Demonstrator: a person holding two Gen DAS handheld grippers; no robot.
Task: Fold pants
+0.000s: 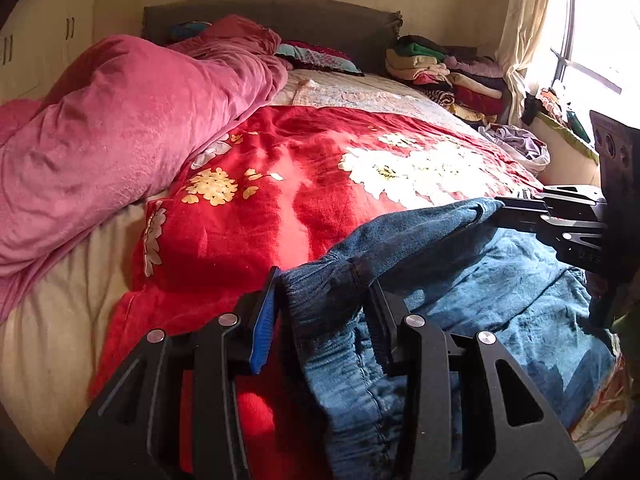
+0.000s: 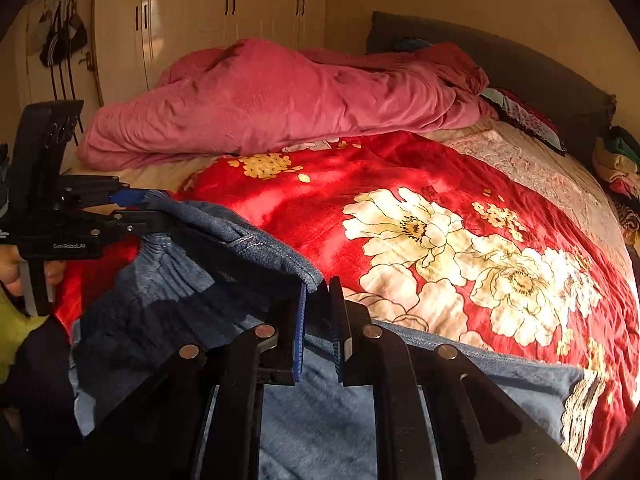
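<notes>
Blue denim pants (image 1: 500, 280) lie on the red flowered blanket (image 1: 260, 208), their waistband lifted off the bed. My left gripper (image 1: 324, 280) is shut on one end of the waistband (image 1: 320, 300). My right gripper (image 2: 318, 284) is shut on the other end of the waistband (image 2: 256, 244), and it shows at the right edge of the left wrist view (image 1: 500, 210). The left gripper shows at the left in the right wrist view (image 2: 148, 210). The rest of the pants (image 2: 320, 420) hangs and lies below the grippers.
A pink duvet (image 1: 120, 132) is heaped on the far side of the bed. Folded clothes (image 1: 440, 76) are stacked by the headboard near the window. A wardrobe (image 2: 208, 28) stands behind the bed. A loose garment (image 1: 516, 146) lies at the bed's edge.
</notes>
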